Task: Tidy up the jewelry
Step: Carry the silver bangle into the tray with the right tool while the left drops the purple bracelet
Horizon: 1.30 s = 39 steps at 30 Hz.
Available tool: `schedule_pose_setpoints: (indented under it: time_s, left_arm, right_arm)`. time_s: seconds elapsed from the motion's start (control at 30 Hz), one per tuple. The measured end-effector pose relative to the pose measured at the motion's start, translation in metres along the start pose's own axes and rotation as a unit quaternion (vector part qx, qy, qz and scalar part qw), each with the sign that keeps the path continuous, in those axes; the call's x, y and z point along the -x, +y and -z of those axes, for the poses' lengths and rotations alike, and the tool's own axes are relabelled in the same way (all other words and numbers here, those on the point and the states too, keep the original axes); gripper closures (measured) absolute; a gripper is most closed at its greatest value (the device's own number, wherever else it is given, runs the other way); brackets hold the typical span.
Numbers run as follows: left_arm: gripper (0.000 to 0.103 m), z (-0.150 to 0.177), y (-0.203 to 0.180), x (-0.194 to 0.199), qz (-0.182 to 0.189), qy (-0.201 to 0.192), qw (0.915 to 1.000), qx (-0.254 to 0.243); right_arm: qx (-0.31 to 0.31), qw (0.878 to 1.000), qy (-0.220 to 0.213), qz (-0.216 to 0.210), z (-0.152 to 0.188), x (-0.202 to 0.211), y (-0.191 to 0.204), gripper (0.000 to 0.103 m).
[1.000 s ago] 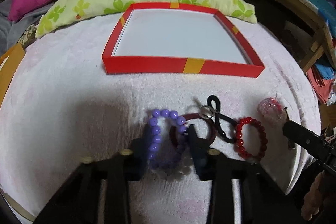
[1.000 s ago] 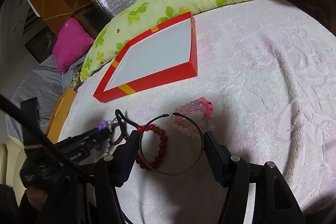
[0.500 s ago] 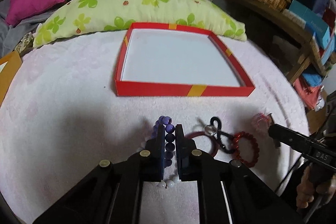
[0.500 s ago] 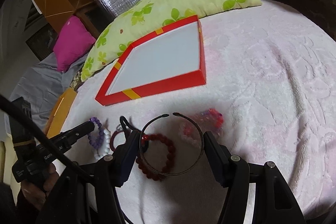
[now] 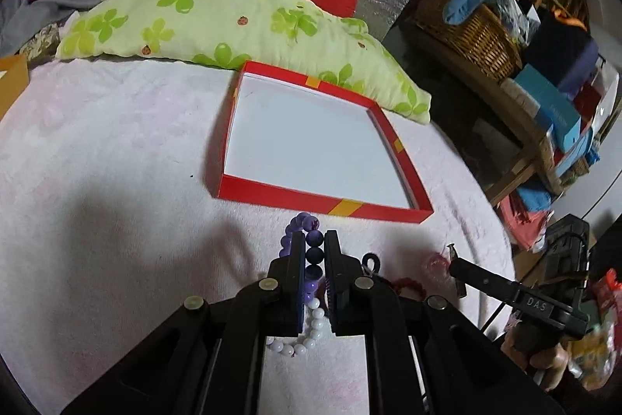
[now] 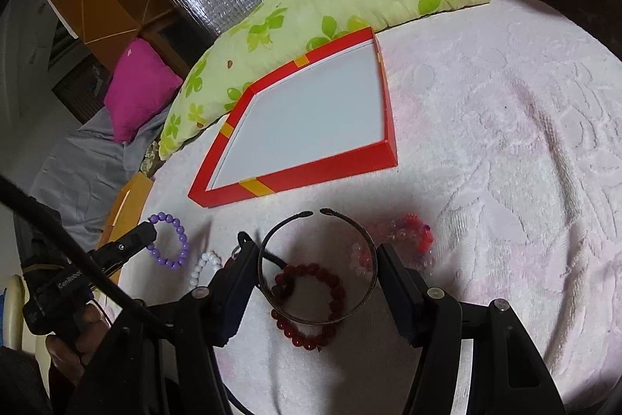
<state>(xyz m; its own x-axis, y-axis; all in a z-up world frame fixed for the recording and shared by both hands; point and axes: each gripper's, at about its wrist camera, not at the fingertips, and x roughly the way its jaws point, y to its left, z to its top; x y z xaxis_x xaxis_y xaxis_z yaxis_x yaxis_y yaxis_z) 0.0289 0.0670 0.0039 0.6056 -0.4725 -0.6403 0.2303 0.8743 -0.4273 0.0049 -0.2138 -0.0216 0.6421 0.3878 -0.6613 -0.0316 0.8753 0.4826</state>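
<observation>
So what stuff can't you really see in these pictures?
- Red bead bracelet, left wrist view: mostly hidden behind the left hand-held gripper.
- Black hair tie, left wrist view: only its loop shows above the gripper.
- Pink bracelet, right wrist view: blurred, and the metal bangle and right hand-held gripper cover part.
- White beads, right wrist view: lower part behind the gripper.

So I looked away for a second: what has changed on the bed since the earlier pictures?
The left gripper closed on the purple bead bracelet and has lifted it off the blanket, toward the red box. The white bead bracelet that lay under it is now uncovered. The right gripper still holds the thin metal bangle, barely moved. The dark red bead bracelet and the box stayed put.
</observation>
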Motion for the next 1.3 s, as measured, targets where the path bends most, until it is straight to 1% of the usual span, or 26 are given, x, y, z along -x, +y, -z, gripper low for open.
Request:
schedule_pose_setpoints:
  time_s: [0.1, 0.2, 0.33, 0.43, 0.53, 0.63, 0.7, 0.77, 0.8, 0.93, 1.0, 1.07, 1.17, 1.3]
  left_arm:
    - [0.093, -0.008, -0.001, 0.002, 0.0, -0.008, 1.0, -0.001]
    - [0.093, -0.018, -0.003, 0.001, -0.001, -0.018, 0.9998, -0.007]
    - [0.093, -0.046, -0.006, -0.006, 0.0, -0.033, 0.9993, -0.015]
    - [0.093, -0.07, -0.008, -0.019, -0.009, -0.045, 0.9987, -0.021]
    - [0.093, -0.083, -0.01, -0.037, -0.018, -0.051, 0.9982, -0.028]
    - [0.093, -0.087, -0.007, -0.059, -0.029, -0.04, 0.9983, -0.031]
    - [0.093, -0.087, -0.006, -0.075, -0.041, -0.021, 0.9983, -0.036]
    - [0.093, -0.086, -0.005, -0.087, -0.048, -0.004, 0.9981, -0.039]
    - [0.093, -0.084, -0.004, -0.093, -0.06, 0.004, 0.9974, -0.041]
    - [0.093, -0.077, 0.003, -0.104, -0.081, 0.027, 0.9958, -0.034]
    - [0.093, -0.075, 0.005, -0.106, -0.084, 0.032, 0.9955, -0.031]
    - [0.093, -0.074, 0.006, -0.108, -0.085, 0.035, 0.9954, -0.026]
    - [0.093, -0.073, 0.005, -0.111, -0.086, 0.036, 0.9955, -0.02]
    - [0.093, -0.077, -0.005, -0.117, -0.079, 0.032, 0.9961, -0.022]
  right_arm:
    - [0.001, 1.0, -0.003, -0.001, -0.014, -0.001, 0.003, 0.038]
    - [0.018, 1.0, -0.004, 0.0, -0.033, -0.004, 0.011, 0.038]
    - [0.032, 0.999, 0.004, -0.005, -0.059, -0.019, 0.021, 0.038]
    - [0.039, 0.999, 0.014, -0.01, -0.079, -0.035, 0.026, 0.038]
    - [0.041, 0.999, 0.023, -0.017, -0.098, -0.053, 0.029, 0.038]
    - [0.043, 0.998, 0.038, -0.024, -0.111, -0.075, 0.029, 0.038]
    - [0.048, 0.997, 0.055, -0.025, -0.115, -0.089, 0.03, 0.038]
    - [0.059, 0.996, 0.064, -0.016, -0.117, -0.103, 0.031, 0.038]
    - [0.068, 0.995, 0.068, -0.008, -0.118, -0.11, 0.032, 0.038]
    - [0.081, 0.994, 0.075, 0.021, -0.123, -0.129, 0.028, 0.038]
    - [0.087, 0.993, 0.074, 0.04, -0.127, -0.133, 0.023, 0.038]
    - [0.093, 0.992, 0.065, 0.051, -0.132, -0.134, 0.019, 0.038]
    - [0.093, 0.992, 0.064, 0.052, -0.141, -0.137, 0.013, 0.038]
    - [0.104, 0.991, 0.064, 0.053, -0.143, -0.14, 0.014, 0.038]
